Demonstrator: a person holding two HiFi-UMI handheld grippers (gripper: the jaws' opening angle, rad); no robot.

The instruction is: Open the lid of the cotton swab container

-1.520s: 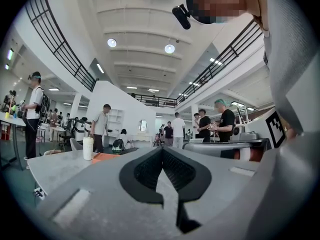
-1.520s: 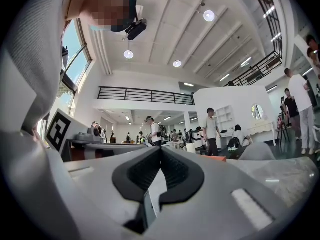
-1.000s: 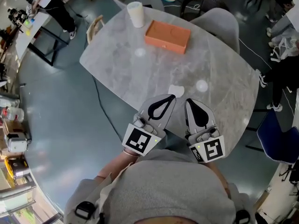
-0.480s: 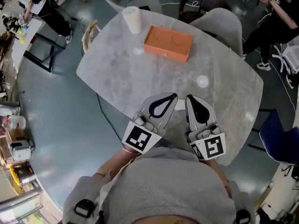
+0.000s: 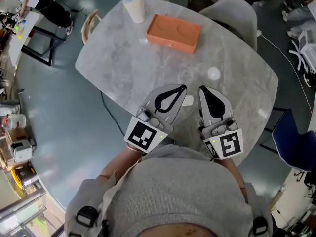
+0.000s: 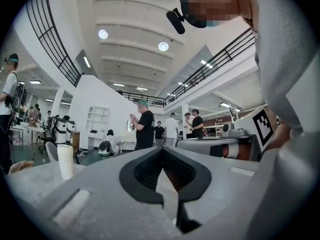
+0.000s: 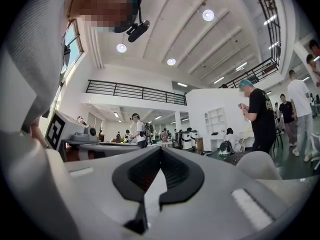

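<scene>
Approach looked hardly begun: the left tool [image 5: 183, 89] and right tool [image 5: 201, 89] hung over the surface's [image 5: 123, 68] near side, jaws together and empty. The white container [image 5: 134, 7] stood at the far edge beside an orange box [image 5: 174, 33]. The next move probably called for reaching across and parting the jaws.

The right gripper [image 7: 160, 150] is being held with its jaws pressed together, nothing being gripped between them. The left gripper [image 7: 120, 148] is being shown just beside it, and a grey chair [image 7: 257, 166] is being seen beyond.
</scene>
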